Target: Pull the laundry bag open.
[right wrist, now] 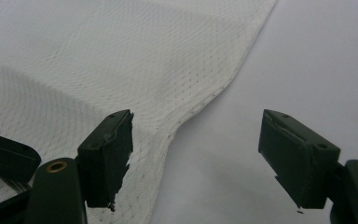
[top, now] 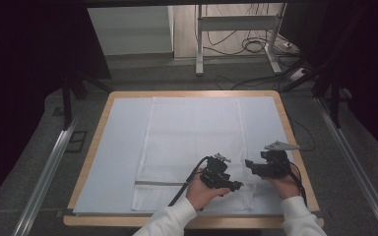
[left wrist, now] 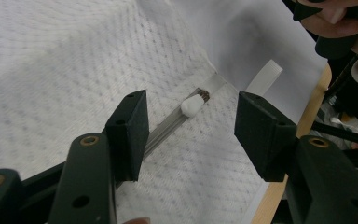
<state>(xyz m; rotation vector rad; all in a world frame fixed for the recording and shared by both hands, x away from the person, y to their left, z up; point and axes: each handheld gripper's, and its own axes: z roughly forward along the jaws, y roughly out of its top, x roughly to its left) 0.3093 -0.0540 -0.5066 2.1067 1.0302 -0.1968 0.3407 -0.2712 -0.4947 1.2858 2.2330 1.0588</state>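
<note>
Tongs, left [left wrist: 191, 135] and right [right wrist: 196, 154], gape empty; judged best: pinch the mesh laundry bag's [top: 192, 142] white zipper pull [left wrist: 192, 104] squarely.

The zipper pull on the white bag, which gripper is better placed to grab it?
Probably the left gripper. It is open and aimed at the white zipper pull, which sits between its jaws just ahead. The right gripper, also open, faces the mesh bag's edge instead.

We note grey floor [top: 142, 73], white metal frame [top: 236, 29] with cables [top: 256, 44] upper centre, dark curtains [top: 24, 73] both sides.
</note>
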